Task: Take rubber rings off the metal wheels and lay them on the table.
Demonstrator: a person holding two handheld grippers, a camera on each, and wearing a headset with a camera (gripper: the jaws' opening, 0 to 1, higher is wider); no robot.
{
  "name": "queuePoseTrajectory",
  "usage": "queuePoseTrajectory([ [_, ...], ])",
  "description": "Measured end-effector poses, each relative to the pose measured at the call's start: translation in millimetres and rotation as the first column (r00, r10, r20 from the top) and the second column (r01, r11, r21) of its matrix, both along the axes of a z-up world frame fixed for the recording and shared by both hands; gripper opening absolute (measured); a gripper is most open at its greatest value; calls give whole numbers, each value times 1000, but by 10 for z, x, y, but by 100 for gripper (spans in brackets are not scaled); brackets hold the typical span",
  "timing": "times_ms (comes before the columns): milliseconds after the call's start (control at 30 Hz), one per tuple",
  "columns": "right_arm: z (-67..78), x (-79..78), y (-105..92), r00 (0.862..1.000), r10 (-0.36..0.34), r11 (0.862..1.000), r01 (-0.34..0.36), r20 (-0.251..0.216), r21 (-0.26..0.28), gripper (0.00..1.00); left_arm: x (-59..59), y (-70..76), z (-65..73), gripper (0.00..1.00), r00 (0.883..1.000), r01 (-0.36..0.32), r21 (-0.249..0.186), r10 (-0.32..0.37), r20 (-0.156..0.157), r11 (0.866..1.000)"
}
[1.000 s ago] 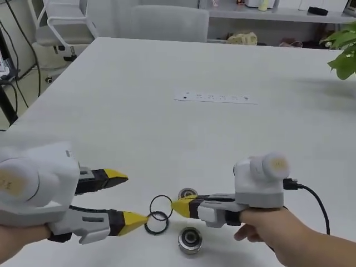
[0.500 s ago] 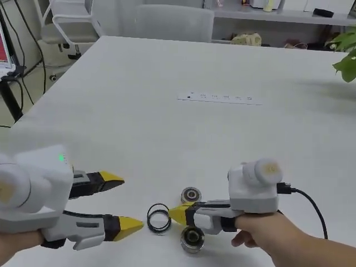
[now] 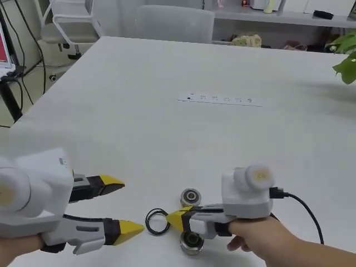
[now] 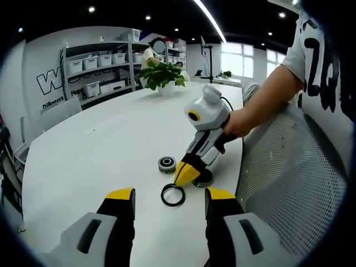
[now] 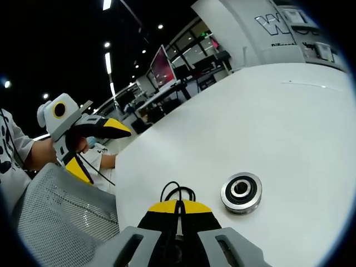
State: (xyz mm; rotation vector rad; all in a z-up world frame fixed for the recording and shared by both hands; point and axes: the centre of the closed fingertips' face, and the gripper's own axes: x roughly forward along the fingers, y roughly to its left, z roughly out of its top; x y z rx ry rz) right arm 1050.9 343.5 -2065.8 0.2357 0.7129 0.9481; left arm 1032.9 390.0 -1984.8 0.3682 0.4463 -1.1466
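Two black rubber rings (image 3: 157, 221) lie overlapped on the white table (image 3: 183, 139), also seen ahead of my left jaws (image 4: 173, 194) and just past my right tips (image 5: 178, 191). One metal wheel (image 3: 191, 196) (image 4: 167, 163) (image 5: 241, 192) stands free beyond them. A second wheel (image 3: 191, 241) sits half hidden under my right gripper (image 3: 174, 218) (image 4: 186, 173) (image 5: 179, 207), which is shut, its yellow tip at the rings' edge. My left gripper (image 3: 123, 204) (image 4: 169, 201) (image 5: 95, 151) is open, a short way left of the rings, holding nothing.
A white power strip (image 3: 219, 99) lies flat mid-table. Chairs (image 3: 167, 22) stand at the far edge, and a green plant (image 3: 345, 50) hangs over the far right. A black cable (image 3: 303, 206) trails from my right gripper. The table's near edge is close to both hands.
My right gripper has slid left over the near wheel, bringing its tip up to the rings. The two rings now lie closer together. My left gripper has barely moved.
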Motion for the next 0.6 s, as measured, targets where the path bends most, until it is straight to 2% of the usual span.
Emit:
queuePoseTrajectory([
  [300,-11,24,-12,1000,-6,1000,6,24,-17,0,-16,2,-21,48,1000,3,9,-3,-5,1000],
  [600,-4,36,-29,999,-3,1000,4,44,-25,7,-13,8,-6,48,1000,-1,9,1,-3,1000],
])
